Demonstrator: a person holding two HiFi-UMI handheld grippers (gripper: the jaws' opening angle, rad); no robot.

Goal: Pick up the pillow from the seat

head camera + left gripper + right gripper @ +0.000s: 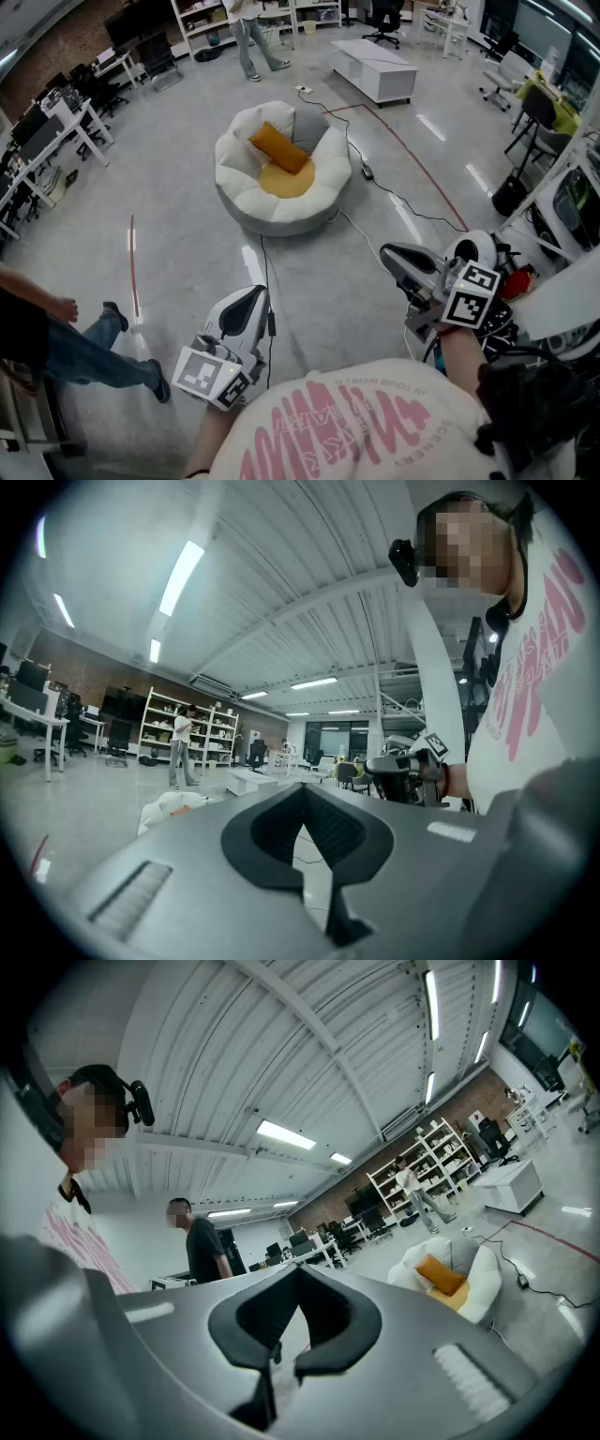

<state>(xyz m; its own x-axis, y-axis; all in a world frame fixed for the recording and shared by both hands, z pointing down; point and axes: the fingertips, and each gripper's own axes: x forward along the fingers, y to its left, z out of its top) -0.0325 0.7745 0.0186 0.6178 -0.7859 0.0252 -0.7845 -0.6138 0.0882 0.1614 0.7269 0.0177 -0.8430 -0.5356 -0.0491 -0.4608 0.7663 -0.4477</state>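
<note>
An orange pillow (278, 147) lies on a round white bean-bag seat (246, 192) in the middle of the floor, beside a grey cushion (309, 127) and above a yellow seat pad (286, 180). Both grippers are held close to the body, well short of the seat. My left gripper (253, 293) is shut and empty, its jaws pointing level towards the seat (173, 807). My right gripper (390, 252) is also shut with nothing in it. In the right gripper view the pillow (440, 1274) shows far off to the right of the closed gripper (298, 1275).
A black cable (265, 272) runs over the grey floor from the seat towards me. A white low table (375, 67) stands behind the seat. A person's legs (89, 354) are at the left; another person (248, 37) stands by the shelves. Desks line the left, and chairs and gear stand at the right.
</note>
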